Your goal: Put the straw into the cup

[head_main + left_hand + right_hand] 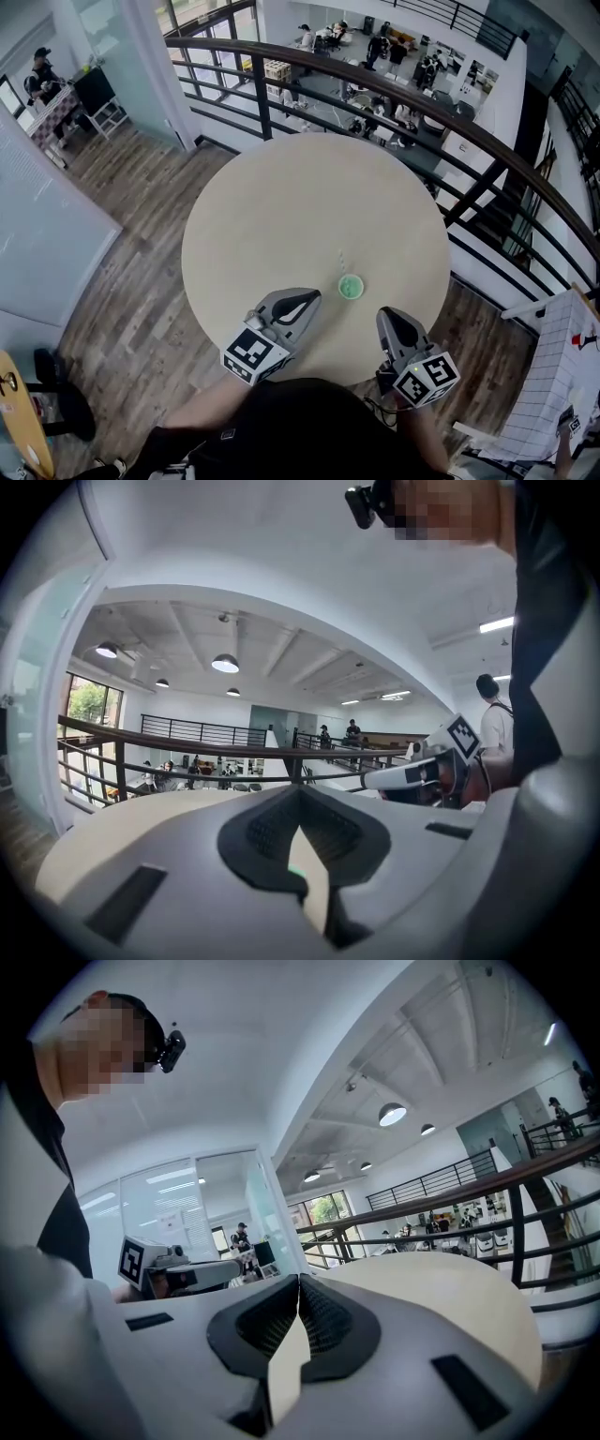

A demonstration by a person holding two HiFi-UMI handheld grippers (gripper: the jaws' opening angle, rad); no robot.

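A small green cup (351, 287) stands on the round beige table (281, 216), toward its near edge. A thin pale straw (343, 262) rises from the cup and leans away from me. My left gripper (317, 294) hangs just left of the cup, jaws shut with nothing between them; in the left gripper view its tips (300, 789) meet. My right gripper (385, 314) is a little right of the cup and nearer to me. In the right gripper view its jaws (298, 1279) also meet, empty. Neither gripper touches the cup or the straw.
A dark metal railing (394, 98) curves round the far side of the table, with a lower floor and people beyond it. Wooden flooring (131, 281) lies to the left. A white checked surface (562, 375) is at the right edge.
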